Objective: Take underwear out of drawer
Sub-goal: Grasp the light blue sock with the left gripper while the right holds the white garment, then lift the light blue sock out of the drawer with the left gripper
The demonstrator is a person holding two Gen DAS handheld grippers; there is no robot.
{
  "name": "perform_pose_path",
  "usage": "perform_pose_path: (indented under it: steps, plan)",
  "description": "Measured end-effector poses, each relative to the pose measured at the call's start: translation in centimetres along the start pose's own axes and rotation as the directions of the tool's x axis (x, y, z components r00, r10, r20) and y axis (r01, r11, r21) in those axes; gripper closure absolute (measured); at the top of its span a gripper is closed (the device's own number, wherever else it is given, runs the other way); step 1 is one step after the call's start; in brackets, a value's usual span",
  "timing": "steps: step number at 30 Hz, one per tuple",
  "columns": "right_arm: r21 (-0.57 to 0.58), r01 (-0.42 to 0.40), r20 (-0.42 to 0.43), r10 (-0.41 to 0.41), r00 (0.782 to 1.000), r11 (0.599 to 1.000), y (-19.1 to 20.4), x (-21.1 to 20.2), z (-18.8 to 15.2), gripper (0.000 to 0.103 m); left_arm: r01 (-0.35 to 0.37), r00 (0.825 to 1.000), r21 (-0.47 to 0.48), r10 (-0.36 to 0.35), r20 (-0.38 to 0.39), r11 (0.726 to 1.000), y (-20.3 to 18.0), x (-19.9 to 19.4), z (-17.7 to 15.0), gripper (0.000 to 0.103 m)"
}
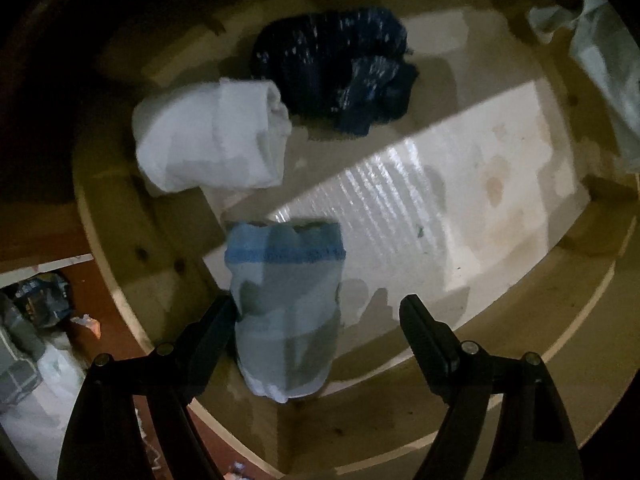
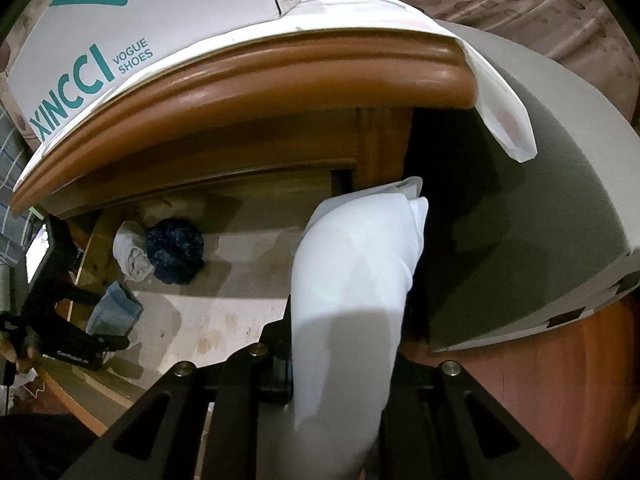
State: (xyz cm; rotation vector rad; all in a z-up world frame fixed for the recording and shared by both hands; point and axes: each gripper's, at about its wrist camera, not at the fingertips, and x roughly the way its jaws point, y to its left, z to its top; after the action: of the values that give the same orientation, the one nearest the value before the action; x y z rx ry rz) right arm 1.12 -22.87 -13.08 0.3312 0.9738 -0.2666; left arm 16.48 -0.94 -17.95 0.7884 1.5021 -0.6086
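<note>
Meanwhile the left gripper (image 1: 316,316) hangs spread over the blue-banded underwear roll (image 1: 286,304) in the drawer (image 1: 460,364); the right gripper (image 2: 340,380) pinches white underwear (image 2: 352,280).

Left wrist looks straight down into the drawer (image 1: 500,312); right views it obliquely.

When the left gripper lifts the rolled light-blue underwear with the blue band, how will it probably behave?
The light-blue underwear looks like thin soft cloth, so it will probably sag and partly unroll. It seems light. The left gripper is open around it, one finger at its side; a pinch there may catch only the outer layer.
</note>
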Motion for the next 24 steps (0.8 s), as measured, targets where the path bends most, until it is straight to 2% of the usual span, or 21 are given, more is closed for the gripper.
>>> perform_pose_path:
  steps: [2,5,7,9,17,19,24]
  plan:
    - [0.003,-0.003,-0.002,0.003,1.000,1.000,0.0,0.0,0.0,0.088,-0.017,1.000,0.007,0.017,-0.019,1.000,0.0,0.3,0.3,0.025]
    - [0.009,-0.010,-0.005,0.011,1.000,1.000,0.0,0.1,0.1,0.088,-0.028,0.999,-0.008,0.028,-0.036,1.000,0.3,0.7,0.6,0.034]
    - [0.013,-0.016,-0.008,0.016,1.000,1.000,0.0,0.1,0.1,0.088,-0.059,0.996,-0.031,0.057,-0.062,0.998,0.8,1.2,0.6,0.046]
    - [0.014,-0.017,-0.009,0.017,1.000,1.000,0.0,0.1,0.1,0.088,-0.082,0.995,-0.019,0.081,-0.056,0.996,0.6,1.3,0.5,0.052]
    - [0.006,-0.019,-0.012,0.019,1.000,1.000,0.1,0.1,0.2,0.088,-0.111,0.993,-0.035,0.109,-0.047,0.993,0.2,1.5,0.4,0.066]
    - [0.007,-0.022,-0.015,0.022,1.000,1.000,0.1,0.1,0.2,0.088,-0.102,0.994,-0.052,0.101,-0.033,0.993,0.6,1.3,0.1,0.070]
    - [0.007,-0.023,-0.013,0.023,1.000,1.000,0.1,0.2,0.2,0.088,-0.097,0.994,-0.091,0.100,0.038,0.991,1.1,-0.4,-1.1,0.071]
